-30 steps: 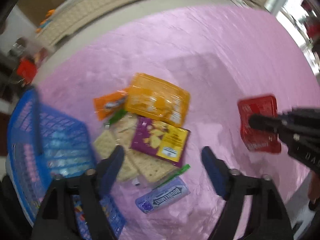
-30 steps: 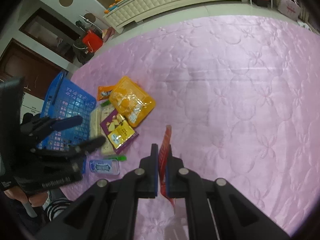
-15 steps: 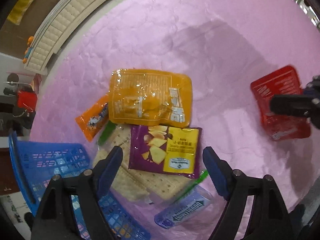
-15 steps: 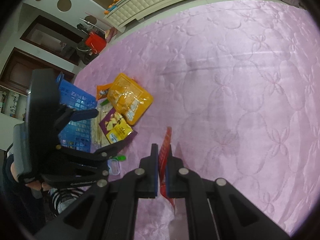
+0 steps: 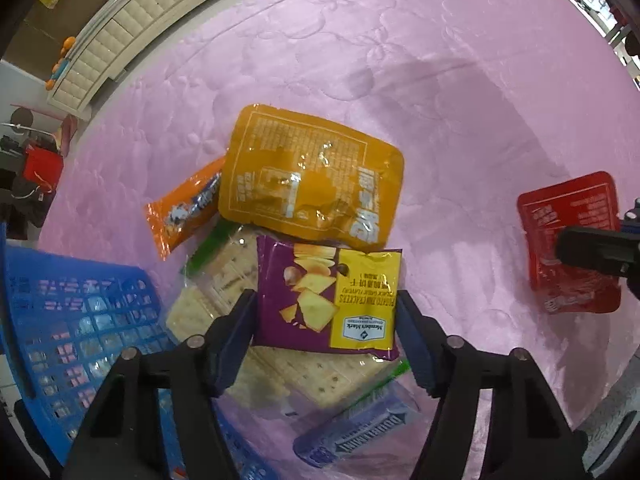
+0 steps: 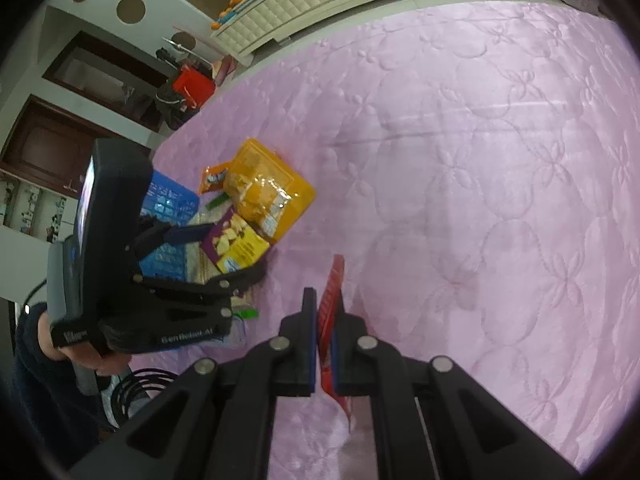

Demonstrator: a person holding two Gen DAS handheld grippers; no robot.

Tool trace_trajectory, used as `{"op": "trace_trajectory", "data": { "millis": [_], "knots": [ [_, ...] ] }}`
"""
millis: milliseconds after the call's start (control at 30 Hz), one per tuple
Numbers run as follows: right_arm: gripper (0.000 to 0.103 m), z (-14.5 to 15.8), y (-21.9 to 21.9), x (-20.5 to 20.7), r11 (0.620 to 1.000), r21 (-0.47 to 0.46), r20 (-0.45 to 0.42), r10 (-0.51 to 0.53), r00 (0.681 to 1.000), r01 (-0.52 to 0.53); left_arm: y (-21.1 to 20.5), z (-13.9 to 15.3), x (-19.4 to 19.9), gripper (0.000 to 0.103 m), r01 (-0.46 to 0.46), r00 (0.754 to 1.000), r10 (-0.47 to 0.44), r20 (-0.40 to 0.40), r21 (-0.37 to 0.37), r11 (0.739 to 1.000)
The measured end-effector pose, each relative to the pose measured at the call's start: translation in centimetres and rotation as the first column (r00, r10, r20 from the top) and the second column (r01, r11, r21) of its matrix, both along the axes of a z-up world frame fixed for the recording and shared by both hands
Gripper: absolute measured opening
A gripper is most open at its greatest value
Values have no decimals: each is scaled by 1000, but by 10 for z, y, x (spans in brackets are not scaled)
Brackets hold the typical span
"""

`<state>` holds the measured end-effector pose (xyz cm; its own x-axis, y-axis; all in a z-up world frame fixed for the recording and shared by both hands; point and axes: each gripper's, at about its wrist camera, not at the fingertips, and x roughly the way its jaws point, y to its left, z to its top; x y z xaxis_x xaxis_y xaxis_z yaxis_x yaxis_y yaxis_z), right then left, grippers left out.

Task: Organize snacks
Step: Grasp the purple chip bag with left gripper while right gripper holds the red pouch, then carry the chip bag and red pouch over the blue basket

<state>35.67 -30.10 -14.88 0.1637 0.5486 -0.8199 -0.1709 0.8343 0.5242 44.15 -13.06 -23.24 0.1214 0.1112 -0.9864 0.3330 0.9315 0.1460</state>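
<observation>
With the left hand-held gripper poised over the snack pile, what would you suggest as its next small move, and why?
Probably finish closing on the purple cracker bag, then lift it toward the blue basket. The left hand-held gripper points down with a finger on each side of that bag, and its jaws are closing. The bag lies on top of the crackers, so it should come away cleanly. The right hand-held gripper holds a red packet.

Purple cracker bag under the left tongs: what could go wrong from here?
1. The left tongs are closing astride the purple cracker bag, which lies on a cracker sleeve; they might catch the sleeve too.
2. The orange pouch overlaps the bag's far edge and could be dragged along.
</observation>
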Motion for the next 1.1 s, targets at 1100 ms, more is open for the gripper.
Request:
{"op": "trace_trajectory", "data": {
  "millis": [1100],
  "knots": [
    [8, 177, 126, -81, 991, -101, 259, 117, 959, -93, 101, 217, -162, 58, -89, 931, 174, 322, -262, 961]
  ]
}}
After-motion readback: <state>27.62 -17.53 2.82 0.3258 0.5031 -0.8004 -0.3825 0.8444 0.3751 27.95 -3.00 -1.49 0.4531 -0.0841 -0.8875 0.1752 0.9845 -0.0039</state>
